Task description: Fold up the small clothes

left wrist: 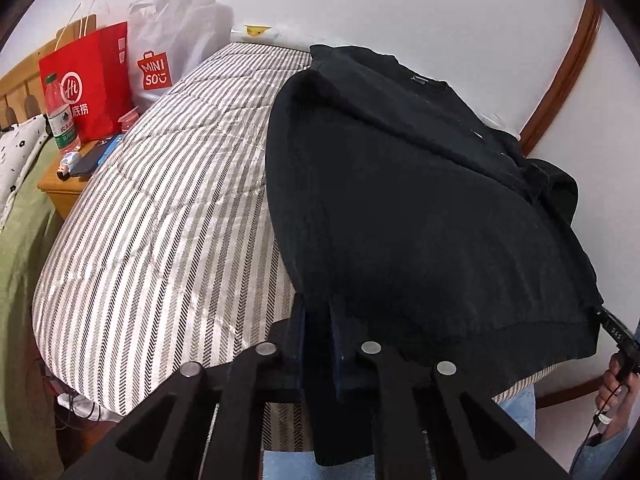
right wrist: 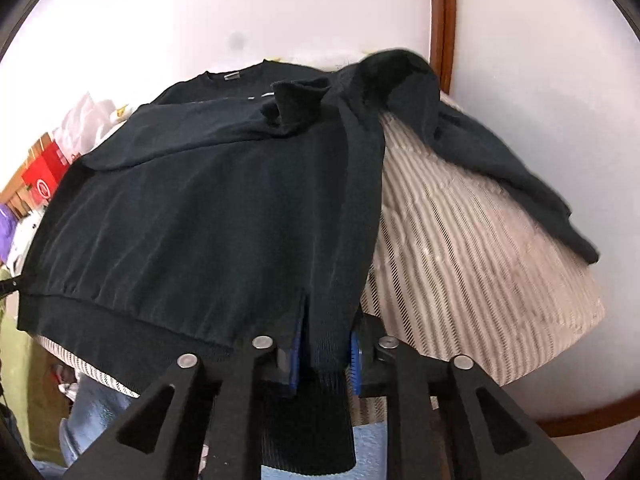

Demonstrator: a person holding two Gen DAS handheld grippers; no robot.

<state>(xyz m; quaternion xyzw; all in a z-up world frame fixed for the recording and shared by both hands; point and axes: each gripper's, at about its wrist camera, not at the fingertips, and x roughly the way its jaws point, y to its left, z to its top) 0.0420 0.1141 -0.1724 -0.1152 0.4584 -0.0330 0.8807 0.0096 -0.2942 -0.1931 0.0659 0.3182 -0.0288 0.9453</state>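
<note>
Leftmost, red bag (left wrist: 90,80), white Miniso bag (left wrist: 168,44) on bedside table (left wrist: 60,190). Then striped mattress (left wrist: 168,184), black sweater (left wrist: 400,200) spread flat across it. Left gripper (left wrist: 318,332) pinching hem at left corner; right gripper (right wrist: 324,354) clamped on hem at right corner, one sleeve (right wrist: 500,168) trailing off right.

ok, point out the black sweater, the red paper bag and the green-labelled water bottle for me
black knit sweater (left wrist: 420,208), left wrist view, middle of its body.
red paper shopping bag (left wrist: 94,80), left wrist view, its front face.
clear plastic water bottle with green label (left wrist: 60,116), left wrist view, its midsection.
</note>
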